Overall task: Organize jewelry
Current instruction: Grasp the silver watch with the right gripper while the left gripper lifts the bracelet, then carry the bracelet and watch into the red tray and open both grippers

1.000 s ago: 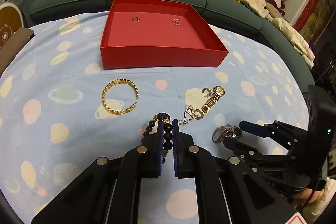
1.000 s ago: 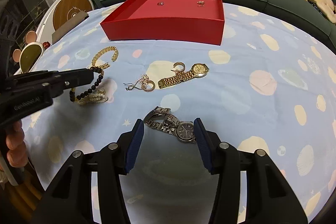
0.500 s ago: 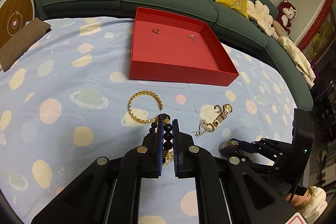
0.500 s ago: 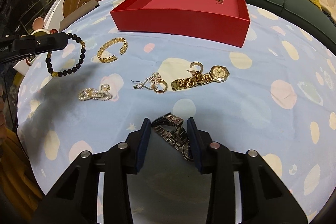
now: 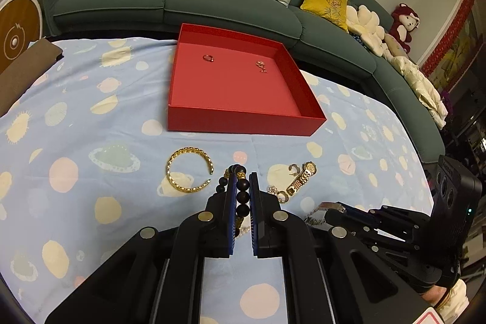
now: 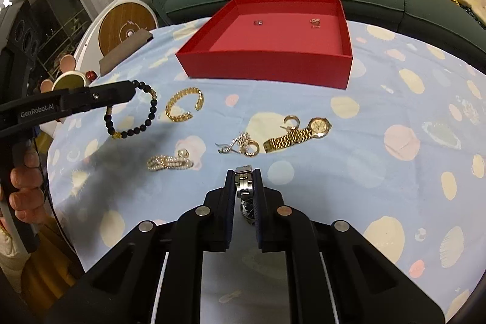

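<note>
Both tongs loaded, nothing yet over the box.

Silver watch (image 6: pixel 244 187) is pinched by its band in the right tongs (image 6: pixel 244 172), whose jaws have just been closing on it; the dial hangs low between the pads, so a thin grip on loose links could let it slide or swing out on the way. Bead bracelet (image 6: pixel 133 111) hangs from the closed left tongs (image 5: pixel 243 176), at left of the right-wrist frame, held by a few beads only, free to sway and snag. Red box (image 6: pixel 264 66) sits at upper centre on the table (image 6: pixel 395 172); a low carry could clip its near wall or drag the gold watch (image 6: pixel 299 132) or cuff (image 6: pixel 183 107).
</note>
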Motion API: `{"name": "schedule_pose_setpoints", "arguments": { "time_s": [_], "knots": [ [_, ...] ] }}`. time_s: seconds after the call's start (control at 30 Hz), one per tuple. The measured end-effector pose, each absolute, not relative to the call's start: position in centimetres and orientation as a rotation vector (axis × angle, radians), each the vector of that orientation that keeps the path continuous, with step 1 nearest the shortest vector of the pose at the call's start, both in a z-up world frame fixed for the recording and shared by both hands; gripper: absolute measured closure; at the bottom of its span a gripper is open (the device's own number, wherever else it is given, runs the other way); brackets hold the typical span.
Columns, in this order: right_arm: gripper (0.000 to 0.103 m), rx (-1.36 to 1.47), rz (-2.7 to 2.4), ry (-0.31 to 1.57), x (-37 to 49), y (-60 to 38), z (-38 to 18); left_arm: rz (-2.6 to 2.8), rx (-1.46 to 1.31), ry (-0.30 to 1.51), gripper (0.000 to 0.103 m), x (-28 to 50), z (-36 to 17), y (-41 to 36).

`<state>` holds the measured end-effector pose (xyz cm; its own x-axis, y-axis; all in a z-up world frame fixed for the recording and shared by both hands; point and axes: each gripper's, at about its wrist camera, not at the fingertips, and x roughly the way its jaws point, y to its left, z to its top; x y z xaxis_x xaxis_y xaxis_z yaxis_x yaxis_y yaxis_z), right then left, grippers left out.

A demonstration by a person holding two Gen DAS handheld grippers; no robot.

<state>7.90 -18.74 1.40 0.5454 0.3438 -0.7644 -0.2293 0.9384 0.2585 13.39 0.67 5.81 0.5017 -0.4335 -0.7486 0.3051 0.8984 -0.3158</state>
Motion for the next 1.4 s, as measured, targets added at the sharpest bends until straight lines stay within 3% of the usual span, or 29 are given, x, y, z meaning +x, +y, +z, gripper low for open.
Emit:
{"name": "schedule_pose_setpoints", "arguments": {
  "time_s": [0.47, 0.83, 1.4],
  "knots": [
    [0.092, 0.197, 0.327, 0.819, 9.8, -18.8, 6.4, -0.479, -0.187, 0.883, 0.097, 15.9, 10.1, -1.1],
    [0.092, 0.224, 0.23, 0.697, 18.0, -21.6, 11.5, -0.396, -0.113, 0.813, 0.097, 24.6, 13.0, -3.9],
    [0.092, 0.255, 0.17, 0.783, 29.1, -23.0, 4.8, -0.313, -0.205, 0.933, 0.097, 35.1, 5.2, -4.6]
  ]
}}
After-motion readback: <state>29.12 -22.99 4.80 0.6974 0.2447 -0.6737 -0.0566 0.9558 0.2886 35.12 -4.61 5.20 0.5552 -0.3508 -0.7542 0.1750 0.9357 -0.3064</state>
